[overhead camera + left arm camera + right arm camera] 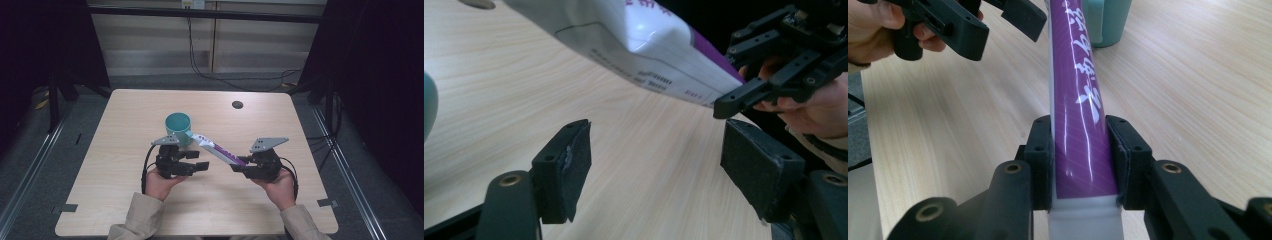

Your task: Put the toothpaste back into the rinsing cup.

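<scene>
A light wooden surface carries a small dark round hole near its far right corner. Beyond the far edge, black cables trail over grey floor below a pale wall.

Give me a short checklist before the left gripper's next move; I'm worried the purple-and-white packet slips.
1. Right gripper shut on the packet: ok.
2. Left gripper open, nothing between its pads: ok.
3. Packet held off the table: ok.
4. Packet's far end points toward the teal cup: ok.
5. Cup upright: ok.
6. Packet sealed or opened: cannot tell.
</scene>
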{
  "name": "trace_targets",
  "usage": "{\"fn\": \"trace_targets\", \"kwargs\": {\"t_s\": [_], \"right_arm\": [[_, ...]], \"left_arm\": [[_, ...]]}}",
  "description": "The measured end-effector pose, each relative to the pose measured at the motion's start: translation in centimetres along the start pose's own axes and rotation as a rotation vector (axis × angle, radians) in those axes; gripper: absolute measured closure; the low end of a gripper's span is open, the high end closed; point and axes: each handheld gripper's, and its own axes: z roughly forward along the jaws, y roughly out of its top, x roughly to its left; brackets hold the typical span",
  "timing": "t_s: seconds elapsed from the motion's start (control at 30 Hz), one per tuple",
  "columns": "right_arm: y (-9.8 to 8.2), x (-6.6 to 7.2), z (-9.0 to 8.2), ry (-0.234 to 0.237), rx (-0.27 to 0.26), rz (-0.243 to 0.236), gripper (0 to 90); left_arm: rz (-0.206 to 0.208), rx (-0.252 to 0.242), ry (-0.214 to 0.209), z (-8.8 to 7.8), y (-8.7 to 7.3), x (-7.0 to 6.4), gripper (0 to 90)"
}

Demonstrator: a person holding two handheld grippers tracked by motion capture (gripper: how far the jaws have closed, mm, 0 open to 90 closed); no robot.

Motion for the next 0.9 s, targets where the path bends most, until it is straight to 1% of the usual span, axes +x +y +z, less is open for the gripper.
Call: {"fn": "trace_targets", "kwargs": {"t_s": [0.1, 0.17, 0.23, 0.27, 0.3, 0.33, 0.37, 0.43, 0.5, 0.53, 0.63, 0.73, 0.77, 0.8, 0.9], "right_arm": [[0.2, 0.2, 0.0, 0.015, -0.02, 0.006, 66.2], [0.3, 0.2, 0.1, 0.023, -0.034, 0.012, 66.2], [0.4, 0.3, 0.1, 0.03, -0.047, 0.016, 66.2], [0.4, 0.3, 0.2, 0.042, -0.055, 0.023, 66.2], [0.4, 0.5, 0.3, 0.04, -0.062, 0.022, 66.2], [0.5, 0.6, 0.4, 0.043, -0.071, 0.021, 66.2], [0.5, 0.6, 0.4, 0.043, -0.071, 0.021, 66.2], [0.6, 0.7, 0.5, 0.049, -0.08, 0.027, 66.2], [0.5, 0.7, 0.5, 0.053, -0.091, 0.033, 66.2], [0.5, 0.8, 0.5, 0.055, -0.09, 0.03, 66.2], [0.5, 0.8, 0.7, 0.055, -0.084, 0.028, 66.3], [0.5, 0.9, 0.9, 0.055, -0.085, 0.038, 66.4], [0.5, 0.9, 1.0, 0.06, -0.085, 0.041, 66.4], [0.5, 1.1, 1.2, 0.059, -0.084, 0.037, 66.5], [0.5, 1.2, 1.4, 0.061, -0.078, 0.036, 66.6]], "left_arm": [[-0.003, -0.02, -0.01, 0.2, 0.3, -0.2, 28.9], [-0.007, -0.047, -0.019, 0.3, 0.4, -0.4, 30.0], [-0.02, -0.083, -0.037, 0.3, 0.5, -0.5, 31.8], [-0.026, -0.096, -0.047, 0.3, 0.6, -0.5, 32.1], [-0.029, -0.105, -0.053, 0.3, 0.6, -0.5, 32.6], [-0.043, -0.129, -0.062, 0.4, 0.7, -0.6, 33.7], [-0.043, -0.129, -0.062, 0.4, 0.7, -0.6, 33.5], [-0.057, -0.143, -0.077, 0.4, 0.7, -0.6, 33.8], [-0.06, -0.155, -0.083, 0.4, 0.6, -0.5, 34.9], [-0.075, -0.159, -0.087, 0.4, 0.6, -0.4, 35.5], [-0.084, -0.165, -0.089, 0.5, 0.6, -0.3, 35.6], [-0.096, -0.176, -0.087, 0.4, 0.6, -0.3, 37.2], [-0.098, -0.179, -0.089, 0.4, 0.6, -0.2, 37.8], [-0.099, -0.182, -0.089, 0.3, 0.6, -0.2, 40.3], [-0.105, -0.181, -0.083, 0.2, 0.6, -0.1, 41.5]]}}
